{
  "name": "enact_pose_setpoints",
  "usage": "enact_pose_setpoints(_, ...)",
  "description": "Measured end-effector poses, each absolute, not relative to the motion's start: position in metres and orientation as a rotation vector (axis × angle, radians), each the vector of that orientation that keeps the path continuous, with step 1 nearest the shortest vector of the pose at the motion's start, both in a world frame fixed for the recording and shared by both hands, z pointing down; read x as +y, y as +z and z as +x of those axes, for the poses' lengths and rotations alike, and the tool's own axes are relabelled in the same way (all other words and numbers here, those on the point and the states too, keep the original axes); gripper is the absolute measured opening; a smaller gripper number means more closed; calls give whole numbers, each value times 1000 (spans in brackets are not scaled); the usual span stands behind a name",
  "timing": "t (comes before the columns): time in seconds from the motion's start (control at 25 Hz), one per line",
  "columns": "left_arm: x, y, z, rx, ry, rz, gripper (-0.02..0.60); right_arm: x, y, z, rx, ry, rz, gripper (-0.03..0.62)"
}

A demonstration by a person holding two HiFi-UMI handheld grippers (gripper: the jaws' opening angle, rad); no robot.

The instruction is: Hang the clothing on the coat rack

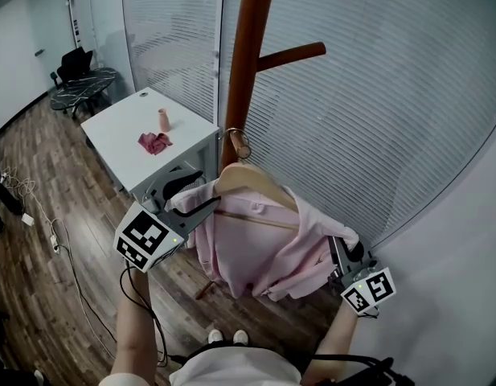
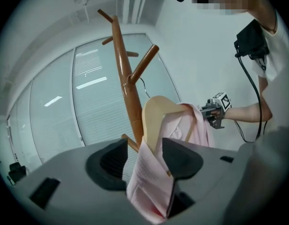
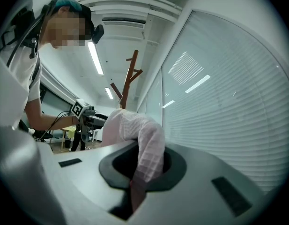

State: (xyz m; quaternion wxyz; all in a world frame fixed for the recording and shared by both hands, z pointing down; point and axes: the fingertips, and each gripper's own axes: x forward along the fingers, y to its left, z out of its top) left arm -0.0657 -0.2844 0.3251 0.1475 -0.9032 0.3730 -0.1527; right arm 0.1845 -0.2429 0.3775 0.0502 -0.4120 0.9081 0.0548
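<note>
Office. Glass partition walls with slatted blinds (image 1: pixel 376 95), black office chair (image 1: pixel 73 63), white tabletop (image 1: pixel 123 127), wood-plank floor (image 1: pixel 38 215), ceiling strip lights (image 3: pixel 95 57), wooden coat rack (image 1: pixel 246 55), loose floor cables (image 1: pixel 64 252).

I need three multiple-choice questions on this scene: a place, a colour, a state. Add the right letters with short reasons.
1. Where does the crumpled cloth lie? A on the floor; B on the white table; C on a chair.
2. What colour is the shirt on the hanger? A pink; B blue; C green.
3. What state is the right gripper in? A open and empty; B shut on the hanger; C shut on the shirt.
1 B: the head view shows it on the tabletop. 2 A: every view shows pink fabric. 3 C: its own view shows the fabric pinched between its jaws.
</note>
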Motion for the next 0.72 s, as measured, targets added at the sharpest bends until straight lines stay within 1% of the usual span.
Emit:
enact_pose_setpoints(0.24, -302, 342, -53, 1066, -563, -2569, 239, -244, 376, 184, 2779, 182, -1273, 25)
enact_pose_setpoints(0.28, -305, 346, -52, 1075, -578, -2549, 234, -245, 377, 183, 2784, 185, -1275, 26)
enact_pose_setpoints(0.44, -311, 351, -54, 1104, -560, -2551, 173, -248, 381, 180, 2809, 200, -1298, 26)
enact_pose_setpoints(0.72, -311, 349, -57, 1118, -551, -2564, 160, -248, 385, 177, 2858, 228, -1352, 29)
